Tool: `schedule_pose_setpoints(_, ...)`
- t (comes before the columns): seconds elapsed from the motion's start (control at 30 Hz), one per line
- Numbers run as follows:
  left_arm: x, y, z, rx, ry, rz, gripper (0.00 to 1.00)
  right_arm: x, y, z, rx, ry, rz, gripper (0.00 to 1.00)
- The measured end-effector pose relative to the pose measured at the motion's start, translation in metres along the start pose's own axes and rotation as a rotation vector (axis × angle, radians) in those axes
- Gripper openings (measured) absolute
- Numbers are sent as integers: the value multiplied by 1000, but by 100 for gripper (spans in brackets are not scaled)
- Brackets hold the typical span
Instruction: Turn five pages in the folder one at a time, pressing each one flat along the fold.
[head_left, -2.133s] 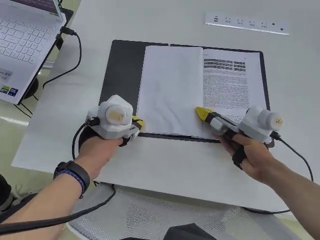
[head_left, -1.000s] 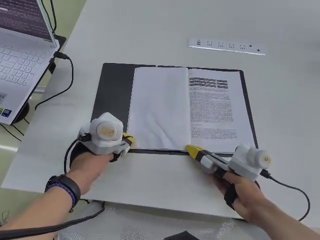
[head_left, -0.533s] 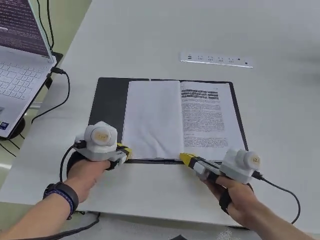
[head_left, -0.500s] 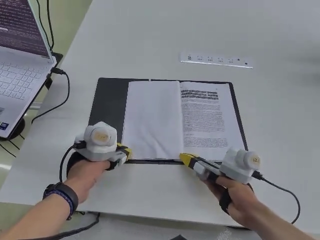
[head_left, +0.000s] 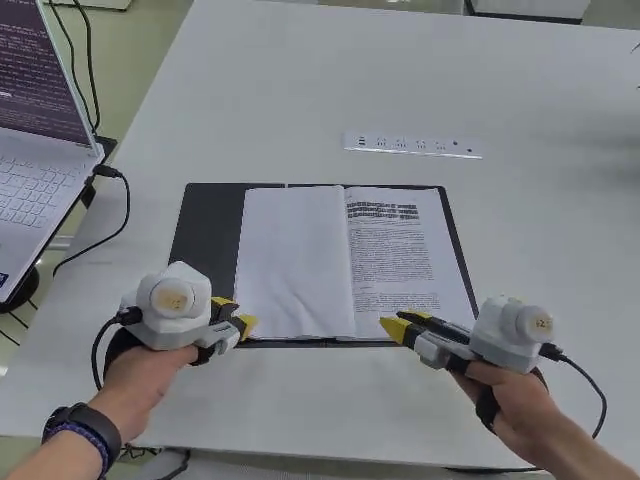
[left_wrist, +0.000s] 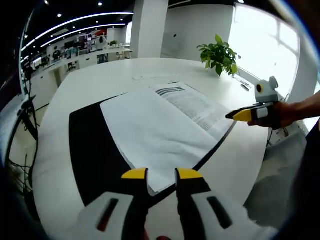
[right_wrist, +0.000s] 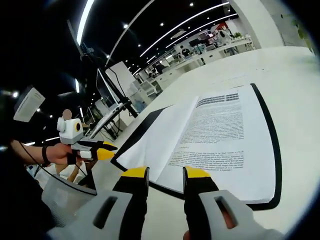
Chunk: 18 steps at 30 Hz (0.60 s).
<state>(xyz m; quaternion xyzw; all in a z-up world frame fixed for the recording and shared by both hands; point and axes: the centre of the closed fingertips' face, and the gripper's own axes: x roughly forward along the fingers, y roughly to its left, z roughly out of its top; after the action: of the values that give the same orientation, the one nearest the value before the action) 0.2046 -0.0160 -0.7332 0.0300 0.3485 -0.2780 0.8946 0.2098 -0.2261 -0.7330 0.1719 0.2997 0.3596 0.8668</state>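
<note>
The black folder lies open on the white table, with a blank page on the left and a printed page on the right. My left gripper hovers at the folder's near edge by the blank page's corner. Its jaws stand a narrow gap apart with nothing between them. My right gripper sits just off the near edge below the printed page, also slightly open and empty. Each gripper shows in the other's view: the right gripper and the left gripper.
An open laptop stands at the far left, and its cable runs near the folder's left side. A white power strip lies beyond the folder. A potted plant stands at the table's far side. The table edge is close under both hands.
My right gripper has drawn back from the lower part of the fold to just off the folder's near edge. The left gripper has stayed by the near left corner. The head camera has shifted.
</note>
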Motion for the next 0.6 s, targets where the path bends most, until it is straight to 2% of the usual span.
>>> schedule_pose_setpoints(0.1, -5, 0, 7, 2, -18, 2, 22, -12, -2, 15, -33, -30, -20, 30)
schedule_pose_setpoints(0.2, -12, -3, 19, -7, -48, -1, 25, -22, -3, 30, -56, -58, -34, 33)
schedule_pose_setpoints(0.33, -22, -6, 29, 31, -69, -7, 29, -36, -3, 46, -110, -74, -53, 39)
schedule_pose_setpoints(0.4, -28, -7, 32, 56, -68, -7, 32, -43, -3, 50, -126, -81, -62, 41)
schedule_pose_setpoints(0.6, -49, -3, 37, 65, -75, 10, 39, -68, -5, 58, -145, -114, -98, 48)
